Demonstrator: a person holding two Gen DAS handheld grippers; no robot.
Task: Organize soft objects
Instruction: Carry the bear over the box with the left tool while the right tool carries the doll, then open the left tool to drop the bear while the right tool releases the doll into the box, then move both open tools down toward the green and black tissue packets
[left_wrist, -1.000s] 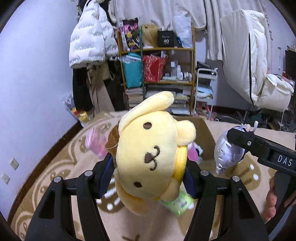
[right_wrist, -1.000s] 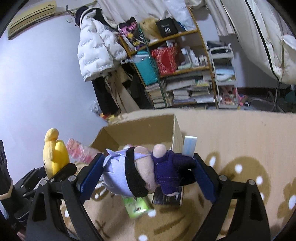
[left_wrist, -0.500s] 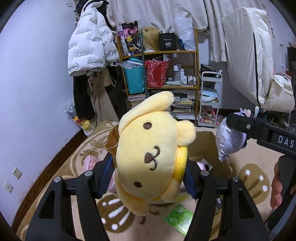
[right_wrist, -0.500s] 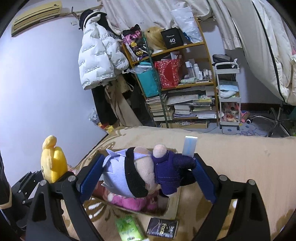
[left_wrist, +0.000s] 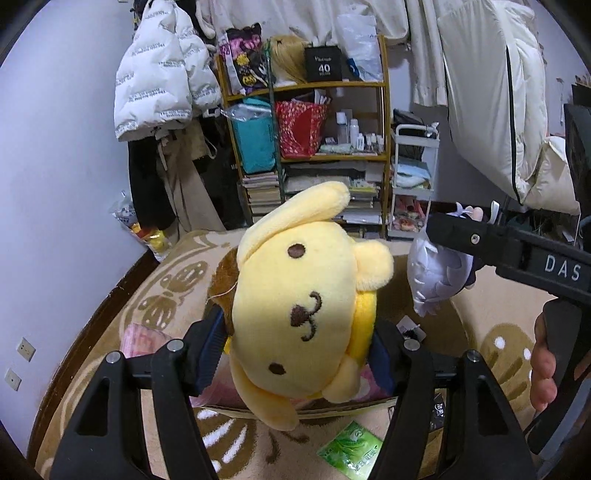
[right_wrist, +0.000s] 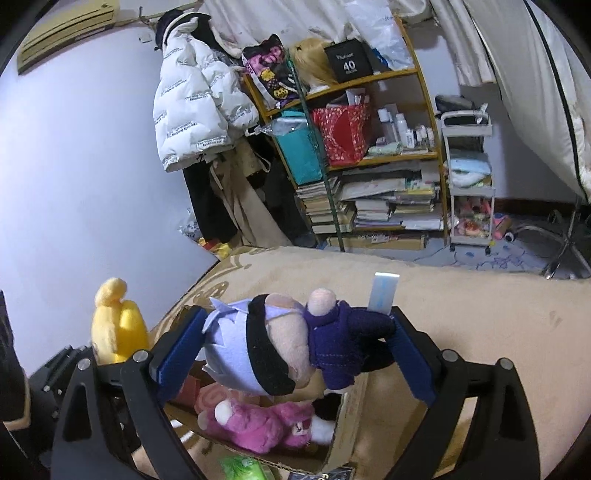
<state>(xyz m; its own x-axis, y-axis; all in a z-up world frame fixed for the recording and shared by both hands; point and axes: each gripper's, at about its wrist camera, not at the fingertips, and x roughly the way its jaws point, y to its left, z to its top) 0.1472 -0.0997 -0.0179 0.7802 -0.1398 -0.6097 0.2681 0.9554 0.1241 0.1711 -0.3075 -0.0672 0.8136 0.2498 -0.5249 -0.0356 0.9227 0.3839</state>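
Holding the yellow dog plush by its sides, the left gripper is seen above the near rim of the cardboard box, and its jaws are opening while the toy is still pressed between the blue pads. A second soft toy, the doll with pale lavender hair and a dark purple jacket, is clamped across its body in the right gripper, directly over the box, where a pink plush already lies. The step in hand is judged to be the dropping of both toys into the box. It is best done with each toy carried fully past the cardboard edge before the pads are let go, since the yellow plush hangs close to the near wall and could tip out onto the patterned rug. The two grippers are near each other, so a staggered release is advised. As for writing, "DAS" is read on the right gripper's body in the left wrist view, "40" on a black box on the shelf, and repeated small print, too fine to be read, on the white puffer jacket. The green packet on the rug carries a logo that cannot be made out.
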